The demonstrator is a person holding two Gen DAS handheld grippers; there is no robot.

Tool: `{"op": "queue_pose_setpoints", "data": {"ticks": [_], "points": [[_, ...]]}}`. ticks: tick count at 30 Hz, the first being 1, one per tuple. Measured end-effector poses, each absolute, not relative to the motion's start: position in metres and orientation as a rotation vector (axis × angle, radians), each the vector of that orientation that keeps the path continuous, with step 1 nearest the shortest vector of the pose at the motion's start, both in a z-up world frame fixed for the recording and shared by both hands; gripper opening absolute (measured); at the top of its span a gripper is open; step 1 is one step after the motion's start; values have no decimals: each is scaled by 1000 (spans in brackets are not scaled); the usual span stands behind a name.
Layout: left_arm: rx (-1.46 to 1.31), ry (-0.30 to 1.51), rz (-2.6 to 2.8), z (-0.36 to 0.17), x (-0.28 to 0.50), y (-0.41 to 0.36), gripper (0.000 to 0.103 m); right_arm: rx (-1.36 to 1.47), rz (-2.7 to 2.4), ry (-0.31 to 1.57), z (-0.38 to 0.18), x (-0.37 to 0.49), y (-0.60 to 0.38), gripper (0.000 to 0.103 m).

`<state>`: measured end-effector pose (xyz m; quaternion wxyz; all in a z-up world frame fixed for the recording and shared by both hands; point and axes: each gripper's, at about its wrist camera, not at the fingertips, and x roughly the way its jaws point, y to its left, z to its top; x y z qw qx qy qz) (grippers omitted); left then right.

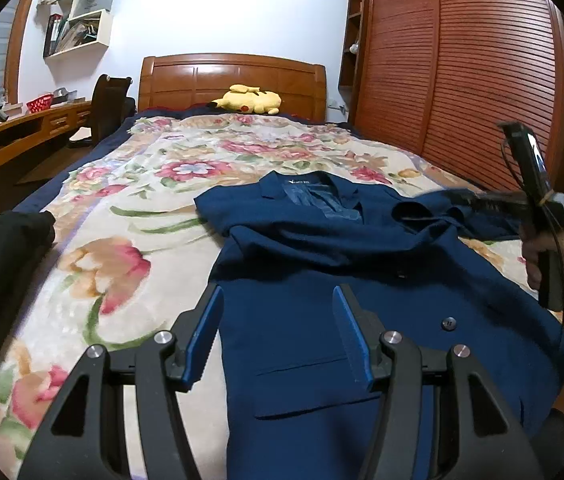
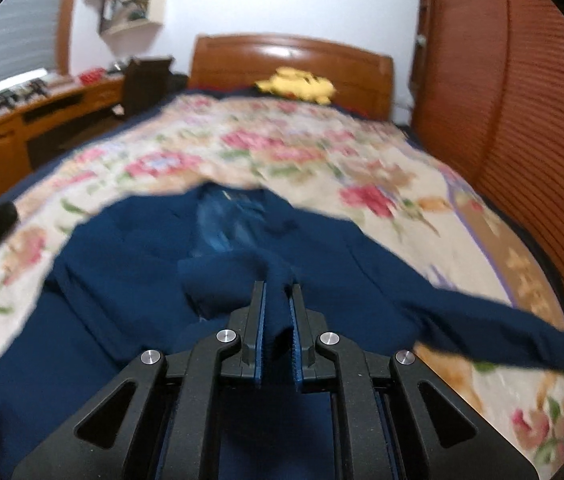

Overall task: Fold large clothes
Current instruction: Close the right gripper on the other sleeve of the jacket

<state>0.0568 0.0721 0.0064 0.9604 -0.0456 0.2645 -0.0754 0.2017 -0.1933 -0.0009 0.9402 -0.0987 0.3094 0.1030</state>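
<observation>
Blazer (image 1: 362, 264), navy, spread front-up on the floral blanket (image 1: 130, 208) that covers the bed, its collar toward the wooden headboard (image 1: 234, 80) and its hem running off toward the foot edge, under both cameras. Right gripper (image 2: 278, 304) has its jaws clamped on a bunched fold of the blazer's navy cloth, the fabric pinched between the blue pads and lifted over the chest; one sleeve (image 2: 514, 336) trails out toward the blanket's right edge, blurred in the right wrist view. From the left wrist view the same tool shows at the right, a hand (image 1: 554, 260) wrapped round its handle, dark and smeared over the blazer's shoulder. Left gripper (image 1: 278, 332) hangs above the lower front of the blazer, jaws apart with nothing between them, a flap pocket and a dark button (image 1: 449, 323) showing just beyond. Yellow plush toy (image 1: 250, 100) lies at the head of the bed against the headboard. Black garment (image 1: 2, 264) sits at the blanket's left edge. Slatted wardrobe doors (image 1: 462, 72) run along the right side, a wooden desk (image 1: 22, 128) along the left.
</observation>
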Motion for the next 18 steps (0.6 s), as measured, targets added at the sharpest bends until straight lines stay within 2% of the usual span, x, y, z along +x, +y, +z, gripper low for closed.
{"op": "queue_pose_setpoints", "data": {"ticks": [2, 4, 5, 6, 7, 12, 18], "points": [[-93, 545, -153, 4, 60, 72, 56, -189, 198, 669, -10, 201, -203, 16], [-96, 555, -153, 2, 63, 72, 56, -196, 158, 694, -16, 199, -211, 35], [-97, 557, -154, 2, 64, 72, 56, -204, 151, 694, -18, 199, -214, 41], [-97, 559, -154, 1, 64, 71, 56, -207, 154, 693, -18, 198, -216, 53], [-97, 560, -155, 1, 64, 71, 56, -205, 154, 689, -17, 198, -216, 57], [-92, 564, -155, -1, 66, 69, 56, -212, 227, 674, -15, 201, -203, 60], [-87, 576, -155, -4, 71, 66, 56, -298, 348, 782, -50, 223, -160, 59]]}}
